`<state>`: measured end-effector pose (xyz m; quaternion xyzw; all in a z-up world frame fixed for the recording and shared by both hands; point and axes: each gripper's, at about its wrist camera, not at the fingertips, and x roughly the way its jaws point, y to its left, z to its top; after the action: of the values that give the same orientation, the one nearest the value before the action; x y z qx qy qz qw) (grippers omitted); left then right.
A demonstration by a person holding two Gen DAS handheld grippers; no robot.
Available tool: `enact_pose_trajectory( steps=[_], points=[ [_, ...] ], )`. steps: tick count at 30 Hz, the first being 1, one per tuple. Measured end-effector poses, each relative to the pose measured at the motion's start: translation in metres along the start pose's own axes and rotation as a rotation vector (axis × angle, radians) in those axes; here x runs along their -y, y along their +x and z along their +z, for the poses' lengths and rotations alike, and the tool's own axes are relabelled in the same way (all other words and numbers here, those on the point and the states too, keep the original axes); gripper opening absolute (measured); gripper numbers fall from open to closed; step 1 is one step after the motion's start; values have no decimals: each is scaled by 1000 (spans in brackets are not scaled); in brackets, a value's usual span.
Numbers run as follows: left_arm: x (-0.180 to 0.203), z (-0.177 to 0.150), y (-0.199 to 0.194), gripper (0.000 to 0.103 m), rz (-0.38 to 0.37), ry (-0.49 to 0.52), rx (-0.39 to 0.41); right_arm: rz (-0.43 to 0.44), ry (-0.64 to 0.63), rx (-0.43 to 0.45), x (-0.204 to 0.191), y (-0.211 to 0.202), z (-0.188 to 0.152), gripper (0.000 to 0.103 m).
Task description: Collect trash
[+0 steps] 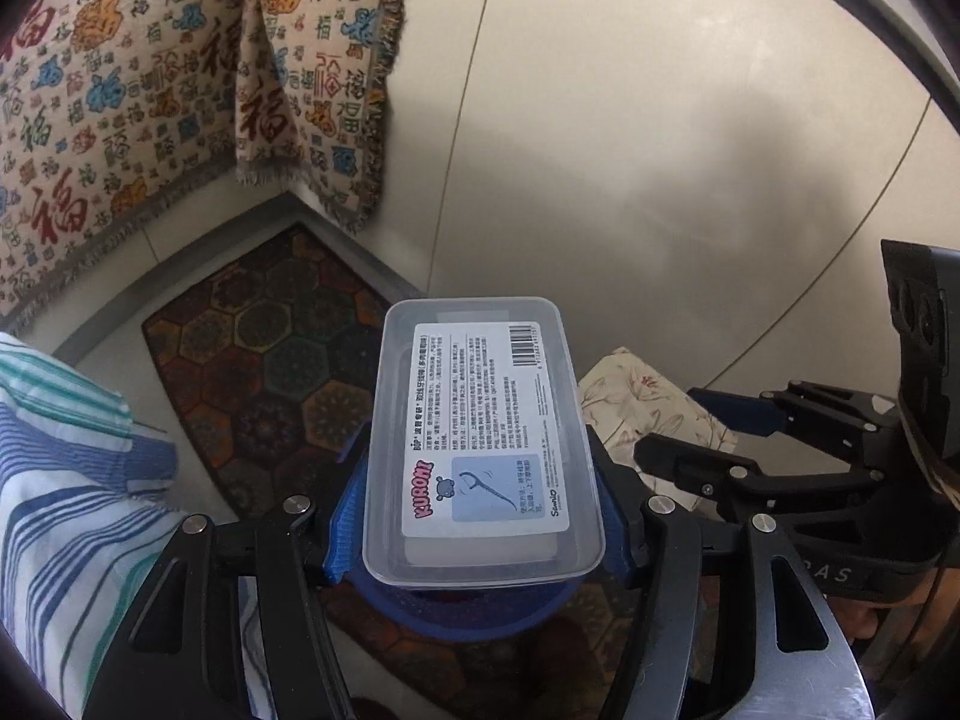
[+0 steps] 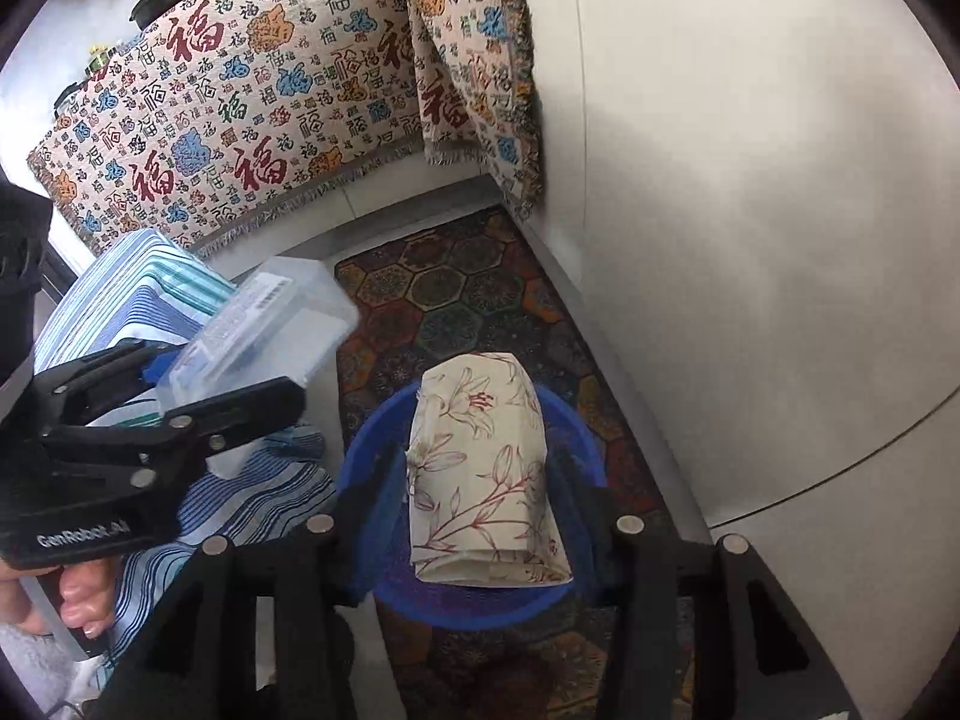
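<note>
Both grippers pinching trash above the blue bin.

Left gripper [image 1: 480, 516] is clamping a clear plastic floss-pick box [image 1: 483, 444] between its blue pads, jaws narrowed to the box's width; right gripper [image 2: 480, 516] is squeezing a floral paper packet [image 2: 480, 474] directly over the blue bin [image 2: 384, 438]. Both items are hanging above the bin, which is sitting on the patterned rug [image 2: 480, 300]. Judged progress: pickup is done, release into the bin remaining.
</note>
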<state>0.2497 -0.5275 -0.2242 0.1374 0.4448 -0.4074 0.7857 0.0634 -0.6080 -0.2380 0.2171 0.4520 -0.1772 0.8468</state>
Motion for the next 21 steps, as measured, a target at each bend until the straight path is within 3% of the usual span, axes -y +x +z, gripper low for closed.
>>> enact_pose_trajectory(
  steps=[3,5,7,11,14,16,19,21],
  points=[
    [-2,-1,10,71,26,-1,-21,-20,5,4,3,8,0,68],
    [-4,-3,15,85,39,-8,-21,-18,13,15,9,6,-5,70],
    [-7,-3,14,86,27,-13,-18,-30,22,15,11,6,-5,70],
    [-3,-7,1,86,72,1,-5,-34,27,44,10,-11,-5,70],
    [4,-11,-25,88,113,10,1,-31,53,70,3,-37,-3,83],
    [7,-16,-47,100,127,-2,8,-37,64,90,-6,-58,-5,90],
    [15,-31,-84,102,157,-9,17,-72,84,106,-24,-93,-16,103],
    [22,-42,-107,102,214,0,36,-103,87,137,-38,-119,-28,103]
  ],
)
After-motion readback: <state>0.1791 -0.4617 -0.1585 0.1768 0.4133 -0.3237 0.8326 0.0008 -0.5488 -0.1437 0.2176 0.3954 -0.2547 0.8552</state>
